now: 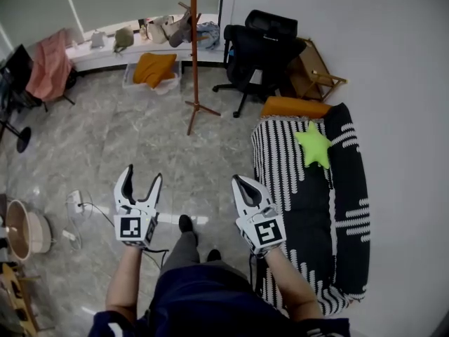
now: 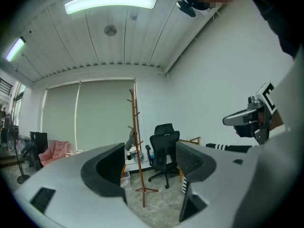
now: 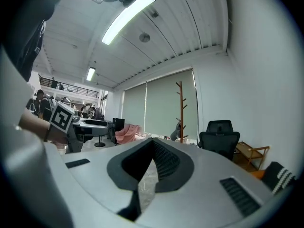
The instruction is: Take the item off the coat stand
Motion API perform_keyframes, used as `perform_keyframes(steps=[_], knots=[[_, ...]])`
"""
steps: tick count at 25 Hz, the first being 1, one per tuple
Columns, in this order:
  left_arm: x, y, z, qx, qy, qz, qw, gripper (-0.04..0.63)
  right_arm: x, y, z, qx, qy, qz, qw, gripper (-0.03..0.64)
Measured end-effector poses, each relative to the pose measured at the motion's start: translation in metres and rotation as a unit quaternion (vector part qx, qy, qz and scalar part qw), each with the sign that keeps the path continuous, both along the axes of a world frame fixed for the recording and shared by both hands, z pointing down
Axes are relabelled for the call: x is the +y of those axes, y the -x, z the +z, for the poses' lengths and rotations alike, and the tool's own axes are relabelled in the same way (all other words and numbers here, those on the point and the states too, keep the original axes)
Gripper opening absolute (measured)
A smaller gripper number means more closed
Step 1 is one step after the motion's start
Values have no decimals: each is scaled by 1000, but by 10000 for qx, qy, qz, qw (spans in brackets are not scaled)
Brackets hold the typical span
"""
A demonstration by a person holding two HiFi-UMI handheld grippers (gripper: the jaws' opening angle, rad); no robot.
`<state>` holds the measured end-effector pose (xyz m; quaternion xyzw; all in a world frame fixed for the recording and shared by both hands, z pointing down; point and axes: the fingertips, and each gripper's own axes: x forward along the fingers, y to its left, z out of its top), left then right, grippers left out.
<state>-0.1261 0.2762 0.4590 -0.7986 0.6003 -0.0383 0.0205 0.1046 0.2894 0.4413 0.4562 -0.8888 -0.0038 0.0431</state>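
Left gripper (image 1: 142, 175): jaws spread wide, nothing between them.
Right gripper (image 1: 238, 182): tips pinched together, and it's empty too.
Item: a grey thing (image 1: 181, 31) hangs on the coat stand (image 1: 193, 62), well ahead of both grippers; too small to identify.
Stand top: cut off in the head view.
Around: black office chair (image 1: 261, 48) just right of the stand; striped sofa (image 1: 309, 216) beside the right gripper.

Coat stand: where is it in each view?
Head view: coat stand top centre.
Left gripper view: coat stand centre, seen between the jaws.
Right gripper view: coat stand right of centre, above the jaws.
Shared landmark: black office chair, just right of it in all three.
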Motion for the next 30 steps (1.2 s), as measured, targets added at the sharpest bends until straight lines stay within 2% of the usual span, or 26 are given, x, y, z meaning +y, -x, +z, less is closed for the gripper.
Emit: perform_keyframes(steps=[8, 12, 17, 23, 30], knots=[[-136, 26, -18, 31, -238, 348, 9991, 329, -116, 43, -4, -4, -74, 166, 9998, 18], [-205, 49, -18, 62, -154, 515, 9985, 328, -179, 68, -10, 16, -32, 290, 9996, 18], [-282, 56, -17, -48, -177, 628, 9979, 328, -248, 80, -11, 79, -7, 324, 9994, 18], [-381, 43, -8, -108, -142, 577, 9982, 328, -343, 70, -1, 95, -20, 159, 9998, 18], [-509, 17, -9, -64, -53, 224, 9997, 328, -464, 45, 1, -65, 125, -203, 9997, 18]])
